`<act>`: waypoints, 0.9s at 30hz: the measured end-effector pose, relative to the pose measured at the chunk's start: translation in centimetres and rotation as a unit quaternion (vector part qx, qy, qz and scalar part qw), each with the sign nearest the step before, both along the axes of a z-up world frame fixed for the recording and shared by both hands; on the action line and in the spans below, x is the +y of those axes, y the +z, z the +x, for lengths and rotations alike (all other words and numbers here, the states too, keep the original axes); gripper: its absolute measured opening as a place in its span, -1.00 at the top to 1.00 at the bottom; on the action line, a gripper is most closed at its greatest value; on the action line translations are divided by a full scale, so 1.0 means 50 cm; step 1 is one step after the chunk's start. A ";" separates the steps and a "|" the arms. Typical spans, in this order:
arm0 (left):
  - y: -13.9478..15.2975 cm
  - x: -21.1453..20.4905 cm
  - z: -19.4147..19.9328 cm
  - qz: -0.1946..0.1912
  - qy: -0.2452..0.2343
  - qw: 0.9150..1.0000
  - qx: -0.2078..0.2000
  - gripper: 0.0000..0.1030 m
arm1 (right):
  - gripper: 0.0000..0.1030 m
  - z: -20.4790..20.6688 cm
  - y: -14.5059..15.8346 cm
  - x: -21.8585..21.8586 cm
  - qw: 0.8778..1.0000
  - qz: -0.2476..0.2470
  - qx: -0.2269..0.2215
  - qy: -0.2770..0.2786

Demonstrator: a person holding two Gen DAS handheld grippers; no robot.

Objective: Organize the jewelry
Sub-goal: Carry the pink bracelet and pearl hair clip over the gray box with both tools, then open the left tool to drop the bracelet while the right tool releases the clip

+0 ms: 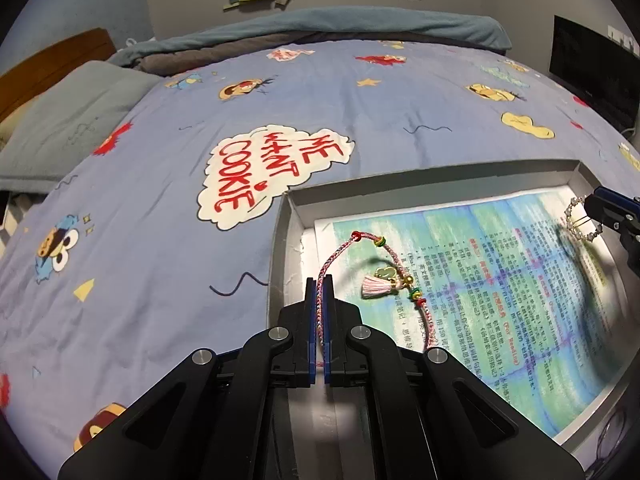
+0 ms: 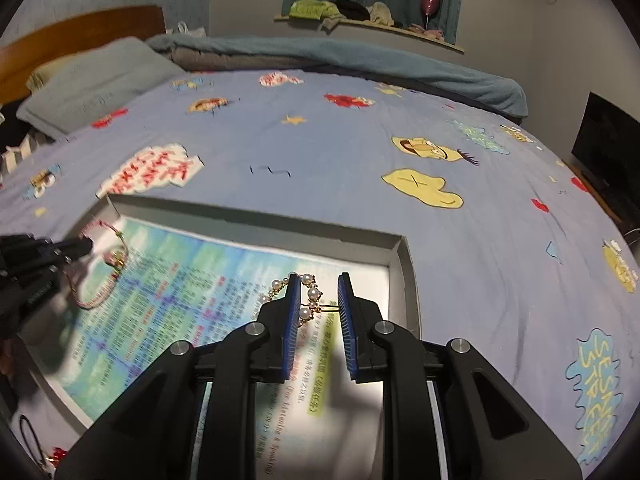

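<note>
Your left gripper (image 1: 324,280) is clamped tight on the braided bracelet (image 1: 334,258), its blue pads squeezed together with the pink-and-white cord running up between them. From the jaws the cord loops up and over to the right, past small red, yellow and green knots, and hangs over the near left corner of the grey box (image 1: 280,240). A pink tassel (image 1: 371,286) and a pale green charm (image 1: 386,272) dangle from the loop, above the printed sheet (image 1: 500,280) that lines the box bottom; whether they touch the paper, you can't tell from here.

Over on your right, the right gripper (image 2: 319,280) holds the pearl hoop (image 2: 310,296). Its jaws stand partly apart, with a thin gold pin spanning the gap from pad to pad and the ring of pearls sitting against the left pad, some beads spilling outside it. In the left wrist view the same hoop shows at the far right edge, pinched at the tip of that gripper above the right part of the sheet.

The box rests on the bed (image 1: 160,240), on a blue cover printed with cartoon faces, stars and a "ME WANT COOKIE" bubble (image 1: 272,172). A grey pillow (image 1: 68,128) lies at the head end, and a folded teal blanket (image 2: 360,56) runs along the far side of the bed.
</note>
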State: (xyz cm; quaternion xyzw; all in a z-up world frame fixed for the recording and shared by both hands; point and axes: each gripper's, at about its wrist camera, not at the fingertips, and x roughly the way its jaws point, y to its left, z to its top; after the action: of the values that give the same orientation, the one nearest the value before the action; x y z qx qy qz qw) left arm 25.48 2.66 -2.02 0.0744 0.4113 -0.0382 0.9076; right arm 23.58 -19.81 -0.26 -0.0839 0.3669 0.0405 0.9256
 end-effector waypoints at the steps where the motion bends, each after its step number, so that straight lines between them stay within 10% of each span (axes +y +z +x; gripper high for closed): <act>1: -0.001 -0.001 0.001 0.001 -0.001 1.000 0.001 0.94 | 0.64 -0.001 -0.002 0.006 1.000 -0.011 0.000 0.000; 19: -0.008 -0.008 -0.001 0.012 -0.003 1.000 0.009 0.90 | 0.63 -0.007 0.001 0.016 0.999 -0.030 -0.012 -0.001; 27: 0.011 -0.014 -0.020 -0.003 -0.014 1.000 -0.001 0.31 | -0.09 -0.027 0.031 0.004 1.000 0.002 -0.027 0.000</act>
State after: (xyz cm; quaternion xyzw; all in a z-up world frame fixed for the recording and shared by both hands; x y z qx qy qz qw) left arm 24.49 1.95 -1.44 0.0772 0.4091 -0.0526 0.9077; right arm 22.22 -19.63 1.28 -0.0831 0.3416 0.0393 0.9353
